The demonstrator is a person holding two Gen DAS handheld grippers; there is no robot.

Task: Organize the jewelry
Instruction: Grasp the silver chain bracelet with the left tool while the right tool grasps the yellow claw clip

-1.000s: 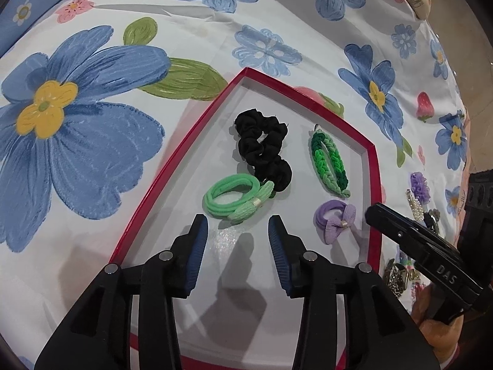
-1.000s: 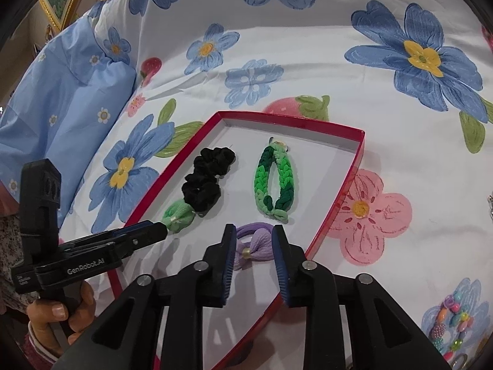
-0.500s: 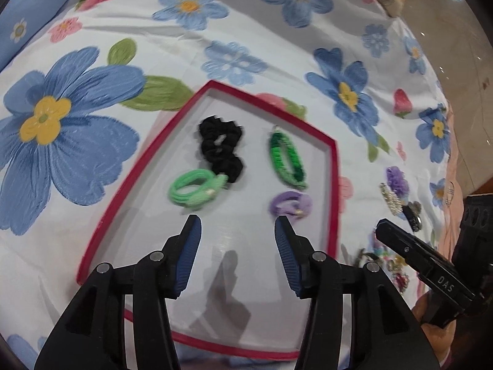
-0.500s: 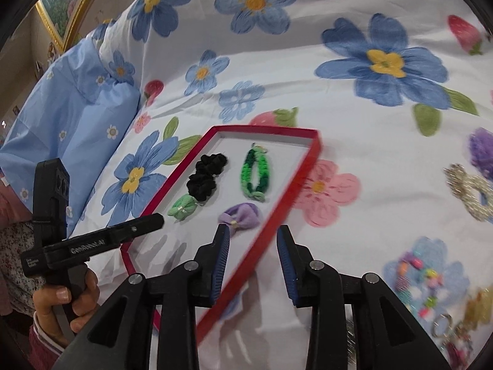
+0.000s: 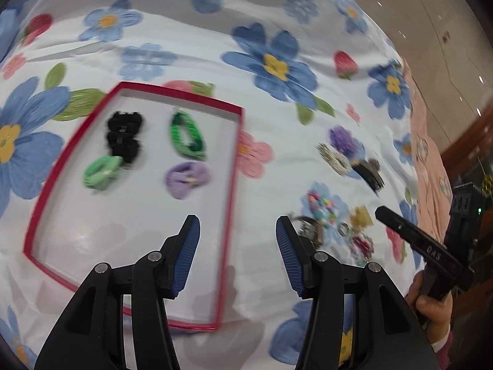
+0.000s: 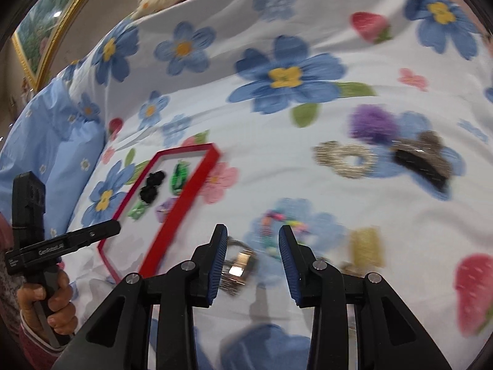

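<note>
My right gripper (image 6: 252,252) hangs wide open and empty over the loose jewelry, low center; the next pick looks like the metal watch (image 6: 238,266) beside its left pad. My left gripper (image 5: 237,246), also spread and empty, straddles the red tray's (image 5: 229,203) rim. Only the left view shows all four hair ties clearly.

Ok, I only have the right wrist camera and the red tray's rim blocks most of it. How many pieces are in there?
Observer: Four in the red tray: black scrunchie, braided green tie, light green tie, purple tie.
Operator: Room for more?
Observer: Yes, the tray's near half is bare.
Operator: And the left gripper?
Observer: The left gripper is open and empty, with one tray rim showing between its fingers.
</note>
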